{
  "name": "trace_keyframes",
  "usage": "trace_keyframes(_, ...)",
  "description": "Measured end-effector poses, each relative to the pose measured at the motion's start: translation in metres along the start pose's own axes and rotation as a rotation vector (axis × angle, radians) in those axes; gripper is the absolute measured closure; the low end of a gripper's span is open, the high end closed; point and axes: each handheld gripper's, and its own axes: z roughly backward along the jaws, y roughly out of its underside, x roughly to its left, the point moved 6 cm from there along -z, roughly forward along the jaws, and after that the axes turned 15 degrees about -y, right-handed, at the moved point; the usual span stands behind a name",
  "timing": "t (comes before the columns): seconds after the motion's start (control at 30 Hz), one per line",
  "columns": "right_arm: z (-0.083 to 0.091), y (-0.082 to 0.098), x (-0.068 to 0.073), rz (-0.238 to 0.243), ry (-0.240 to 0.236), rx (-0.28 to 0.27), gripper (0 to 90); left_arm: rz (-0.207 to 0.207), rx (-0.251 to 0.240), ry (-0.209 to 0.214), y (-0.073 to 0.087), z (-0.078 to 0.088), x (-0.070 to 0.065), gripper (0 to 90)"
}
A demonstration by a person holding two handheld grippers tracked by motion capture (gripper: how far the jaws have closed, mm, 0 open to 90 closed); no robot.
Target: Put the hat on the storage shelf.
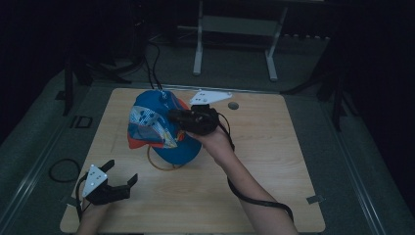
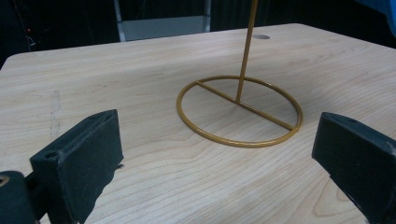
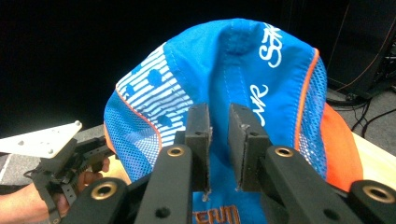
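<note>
A blue cap (image 1: 157, 128) with white print, mesh sides and an orange brim sits on top of a thin gold wire stand, whose ring base (image 1: 165, 168) rests on the wooden table (image 1: 264, 161). My right gripper (image 1: 174, 116) is level at the cap's right side. In the right gripper view its jaws (image 3: 219, 135) stand a narrow gap apart right against the cap's crown (image 3: 243, 60), pinching nothing that I can see. My left gripper (image 1: 120, 172) lies wide open near the table's front left corner. Its view (image 2: 217, 156) faces the ring base (image 2: 239, 143) and the stand's pole (image 2: 247, 46).
A small round hole (image 1: 233, 105) is in the table behind the right hand. A white metal frame (image 1: 235, 27) stands on the floor beyond the table. A black cable loop (image 1: 63, 170) lies on the floor to the left. The surroundings are dark.
</note>
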Motion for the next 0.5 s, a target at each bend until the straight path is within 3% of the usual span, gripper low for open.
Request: trace_keyframes(0.5, 0.007, 0.023, -0.002, -0.030, -0.002, 0.010, 68.0, 0.006, 0.004, 0.006, 0.001, 0.000, 0.000, 2.1)
